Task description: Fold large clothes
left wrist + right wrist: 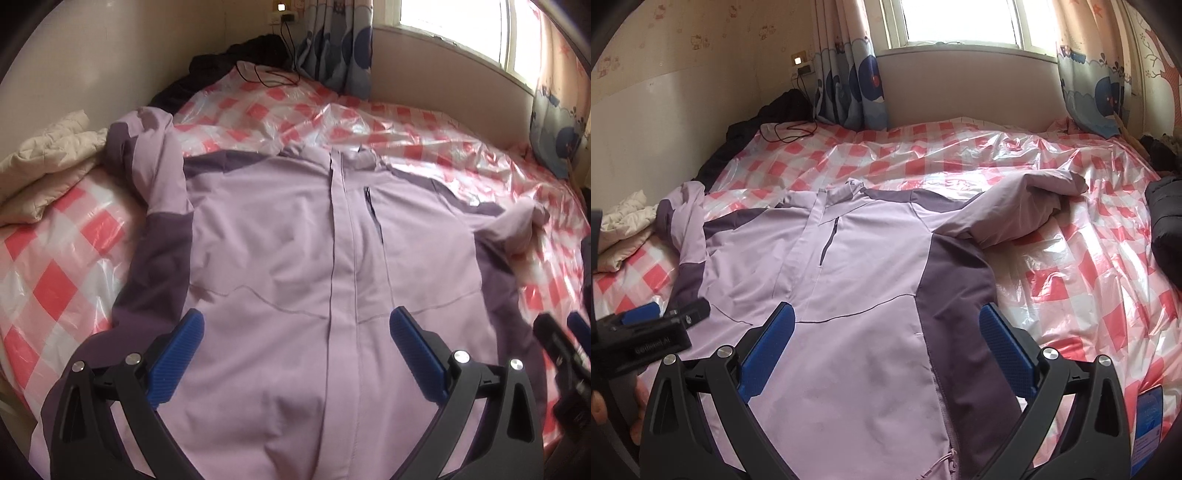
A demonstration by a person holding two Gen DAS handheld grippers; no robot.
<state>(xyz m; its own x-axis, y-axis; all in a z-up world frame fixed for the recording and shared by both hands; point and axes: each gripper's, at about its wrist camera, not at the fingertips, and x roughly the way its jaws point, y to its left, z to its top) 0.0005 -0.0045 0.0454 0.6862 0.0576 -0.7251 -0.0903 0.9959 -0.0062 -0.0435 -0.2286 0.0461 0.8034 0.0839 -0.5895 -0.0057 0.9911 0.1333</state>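
A lilac jacket (280,236) with dark purple panels lies front up and zipped on the bed, collar toward the window. Its left sleeve (155,158) is bunched up beside the body; its right sleeve (1027,206) is crumpled out to the side. My left gripper (295,325) hovers open over the jacket's lower front, nothing between its blue pads. My right gripper (886,321) hovers open above the jacket's right side panel (956,280), also holding nothing. The left gripper's body shows at the left edge of the right wrist view, and the right gripper's at the right edge of the left wrist view.
The bed is covered with a pink-and-white checked plastic sheet (1089,258). A cream quilt (48,162) lies at the left, dark clothing (746,129) and a cable in the far corner, a black padded garment (1167,221) at the right. Curtains (849,74) flank the window.
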